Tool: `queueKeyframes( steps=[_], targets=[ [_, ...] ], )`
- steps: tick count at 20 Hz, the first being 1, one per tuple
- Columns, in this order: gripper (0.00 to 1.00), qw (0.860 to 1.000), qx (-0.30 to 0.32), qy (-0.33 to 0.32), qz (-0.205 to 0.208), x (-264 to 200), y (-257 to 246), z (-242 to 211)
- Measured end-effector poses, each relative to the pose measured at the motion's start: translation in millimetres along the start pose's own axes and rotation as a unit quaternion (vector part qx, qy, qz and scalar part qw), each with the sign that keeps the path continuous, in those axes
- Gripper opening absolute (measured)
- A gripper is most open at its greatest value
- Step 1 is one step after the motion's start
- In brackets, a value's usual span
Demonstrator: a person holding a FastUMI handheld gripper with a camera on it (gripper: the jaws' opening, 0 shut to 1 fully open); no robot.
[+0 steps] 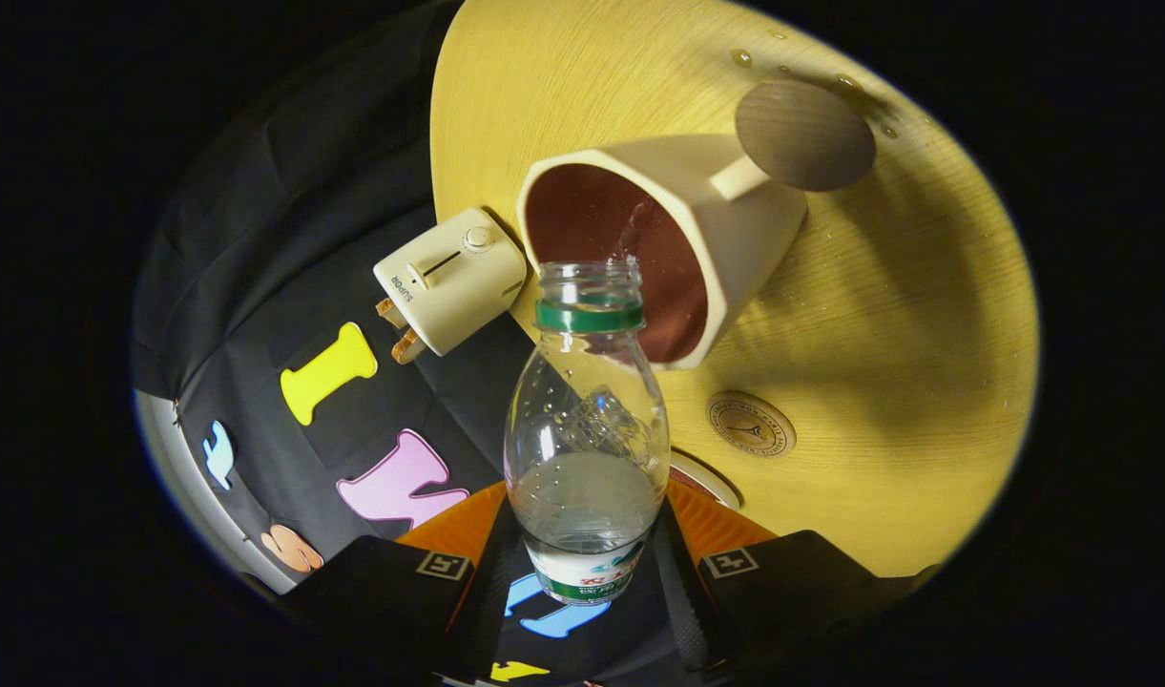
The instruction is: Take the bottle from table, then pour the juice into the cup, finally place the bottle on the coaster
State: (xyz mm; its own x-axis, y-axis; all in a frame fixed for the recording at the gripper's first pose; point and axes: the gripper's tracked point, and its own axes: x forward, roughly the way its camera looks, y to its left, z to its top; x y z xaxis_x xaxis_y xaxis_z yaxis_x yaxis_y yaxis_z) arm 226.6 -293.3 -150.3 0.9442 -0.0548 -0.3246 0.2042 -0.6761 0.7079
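Gripper (582,572): both fingers pressing on bottle's lower body, holding it tipped toward cup
Bottle (587,420): clear, uncapped, green neck ring, mouth sitting at cup's rim, liquid streaming out
Cup (696,219): cream outside, dark brown inside, handle on far side, standing on table
Coaster (805,135): round, brownish, beyond cup
Table (887,343): round, light wood, droplets lying near coaster
Toaster (448,281): cream, sitting left of cup

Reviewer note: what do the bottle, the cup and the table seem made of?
Clear bottle, held in the claw: thin glossy plastic, see-through. Cream cup: probably matte ceramic, thick walls. Yellow round table: wood or wood-look laminate, visible grain.
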Motion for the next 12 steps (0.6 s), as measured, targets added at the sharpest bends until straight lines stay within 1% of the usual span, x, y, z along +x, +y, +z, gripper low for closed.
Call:
queueKeyframes(
  steps=[4, 12],
  targets=[
    [0.73, 1.0, 0.011, 0.003, -0.002, 1, -1, -1],
    [0.73, 0.999, 0.049, 0.007, 0.018, -1, 12, -7]
  ],
)
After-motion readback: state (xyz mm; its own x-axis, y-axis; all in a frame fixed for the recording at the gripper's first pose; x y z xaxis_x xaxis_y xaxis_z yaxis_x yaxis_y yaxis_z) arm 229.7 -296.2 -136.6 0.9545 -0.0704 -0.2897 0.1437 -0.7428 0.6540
